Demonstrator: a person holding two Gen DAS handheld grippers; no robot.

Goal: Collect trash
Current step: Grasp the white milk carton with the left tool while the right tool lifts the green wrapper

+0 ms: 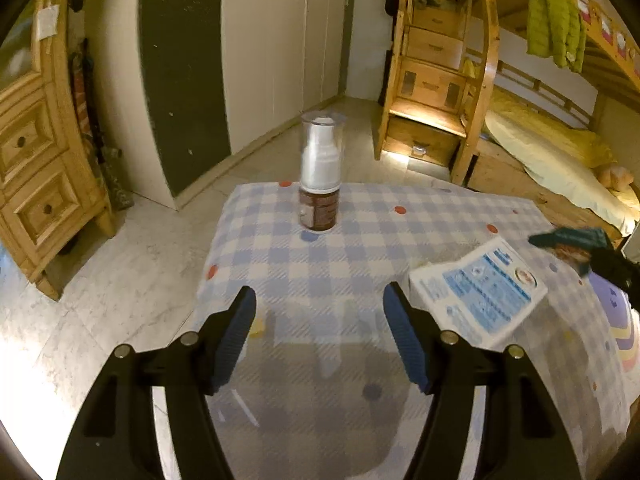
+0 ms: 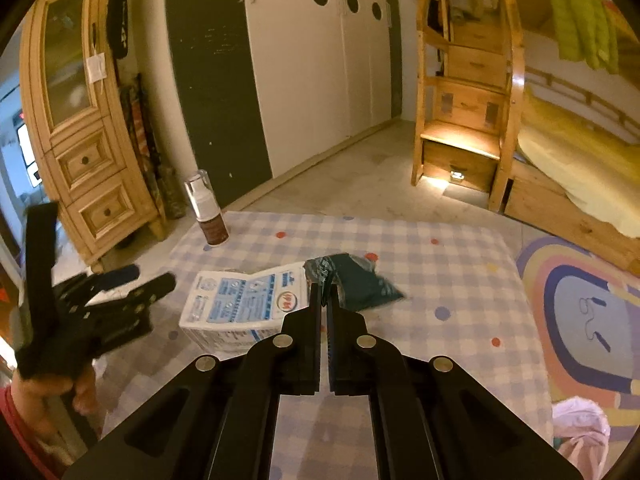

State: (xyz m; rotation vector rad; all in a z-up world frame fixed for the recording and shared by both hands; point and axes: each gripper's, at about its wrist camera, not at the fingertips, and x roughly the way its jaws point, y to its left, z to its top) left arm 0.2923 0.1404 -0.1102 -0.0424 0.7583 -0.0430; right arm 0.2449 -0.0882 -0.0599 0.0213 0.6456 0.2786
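Note:
A dark teal wrapper (image 2: pixel 356 280) is pinched at its near edge by my right gripper (image 2: pixel 324 300), which is shut on it; it also shows in the left wrist view (image 1: pixel 572 240), lifted off the table. A white and blue paper packet (image 2: pixel 240 304) lies on the checked tablecloth just left of it, and shows in the left wrist view (image 1: pixel 480 292). A brown pump bottle (image 1: pixel 320 176) with a clear cap stands upright at the table's far edge. My left gripper (image 1: pixel 320 308) is open and empty, above the table, with the bottle straight ahead.
The low table has a blue and white checked cloth (image 2: pixel 440 280). A wooden cabinet (image 2: pixel 80 120) stands left, wardrobe doors (image 2: pixel 300 60) behind, a bunk bed with wooden stairs (image 2: pixel 464 92) right. A rainbow rug (image 2: pixel 580 320) and a pink bag (image 2: pixel 580 428) lie to the right.

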